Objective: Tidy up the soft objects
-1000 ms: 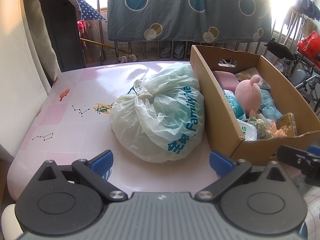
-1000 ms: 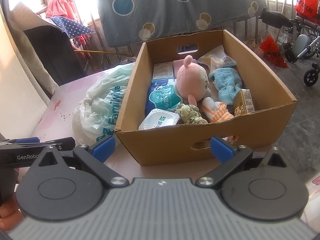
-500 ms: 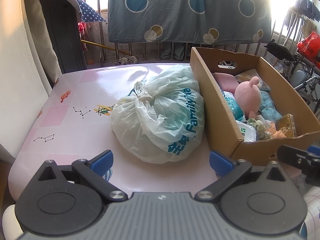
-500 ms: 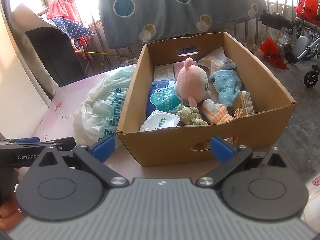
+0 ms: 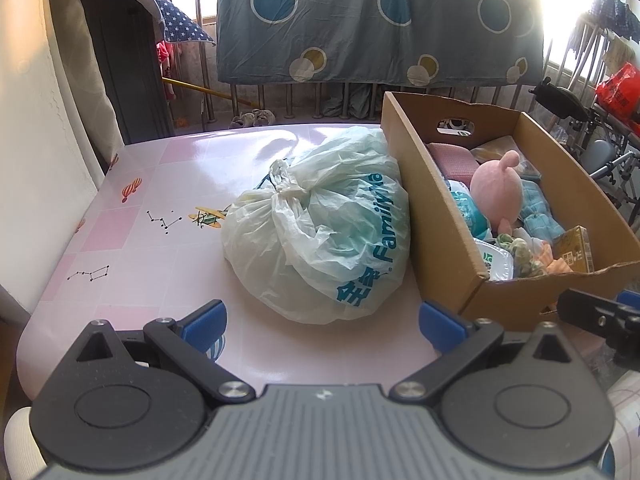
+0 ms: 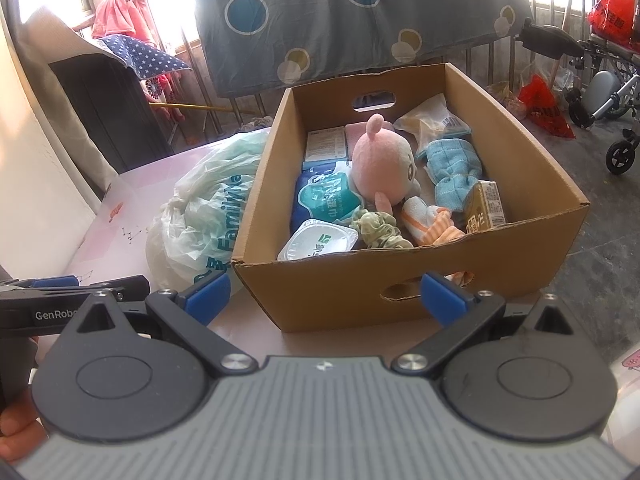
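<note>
A cardboard box [image 6: 400, 284] stands on the pink table [image 5: 160, 248]; the left wrist view shows it at the right [image 5: 432, 208]. In it lie a pink plush toy [image 6: 384, 168], a blue towel [image 6: 452, 168], a green scrunchie [image 6: 378, 228], an orange-striped sock [image 6: 432, 224], tissue packs [image 6: 328, 196] and a drink carton [image 6: 486, 208]. A tied white plastic bag [image 5: 320, 228] leans against the box's left side. My left gripper [image 5: 322, 320] is open and empty just in front of the bag. My right gripper [image 6: 326, 296] is open and empty before the box's near wall.
A white wall and a dark cabinet [image 5: 128, 64] bound the table's left. A blue blanket [image 5: 360, 20] hangs on railings behind. A wheelchair [image 6: 608, 92] and red bags [image 6: 540, 100] stand on the floor to the right.
Both grippers have drifted slightly; the right view now sits a little higher over the box. Both stay open and nothing has been picked up.
</note>
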{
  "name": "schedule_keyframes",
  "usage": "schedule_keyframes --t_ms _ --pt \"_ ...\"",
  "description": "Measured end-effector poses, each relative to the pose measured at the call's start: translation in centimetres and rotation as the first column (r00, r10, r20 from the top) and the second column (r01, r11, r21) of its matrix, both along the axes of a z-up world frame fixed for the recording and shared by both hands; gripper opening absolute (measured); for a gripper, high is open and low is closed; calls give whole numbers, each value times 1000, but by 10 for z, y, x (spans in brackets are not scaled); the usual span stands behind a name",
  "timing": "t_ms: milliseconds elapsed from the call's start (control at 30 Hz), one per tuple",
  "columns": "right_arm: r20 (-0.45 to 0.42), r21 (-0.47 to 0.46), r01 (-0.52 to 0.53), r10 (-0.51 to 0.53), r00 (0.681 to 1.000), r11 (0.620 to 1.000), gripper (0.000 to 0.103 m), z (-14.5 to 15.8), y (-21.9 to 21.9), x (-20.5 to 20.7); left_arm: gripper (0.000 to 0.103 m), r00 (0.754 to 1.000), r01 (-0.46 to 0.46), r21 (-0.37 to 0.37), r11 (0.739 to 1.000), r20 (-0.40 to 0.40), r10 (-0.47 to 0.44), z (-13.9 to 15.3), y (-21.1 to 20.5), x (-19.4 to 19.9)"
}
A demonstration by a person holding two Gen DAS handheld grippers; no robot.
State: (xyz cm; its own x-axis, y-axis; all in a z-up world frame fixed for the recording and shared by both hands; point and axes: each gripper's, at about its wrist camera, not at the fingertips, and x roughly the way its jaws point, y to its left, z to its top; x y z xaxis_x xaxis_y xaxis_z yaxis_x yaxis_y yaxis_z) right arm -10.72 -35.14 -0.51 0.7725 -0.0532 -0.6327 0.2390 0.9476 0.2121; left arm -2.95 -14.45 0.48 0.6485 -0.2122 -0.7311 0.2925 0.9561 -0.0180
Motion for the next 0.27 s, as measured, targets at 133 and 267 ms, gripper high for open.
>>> schedule_keyframes --t_ms 133,267 --pt "-1 1 0 0 1000 1000 102 0 0 0 103 1000 0 0 1000 0 0 0 0 0" --pt "0 1 0 0 1000 1000 102 0 0 0 103 1000 0 0 1000 -1 0 0 0 0"
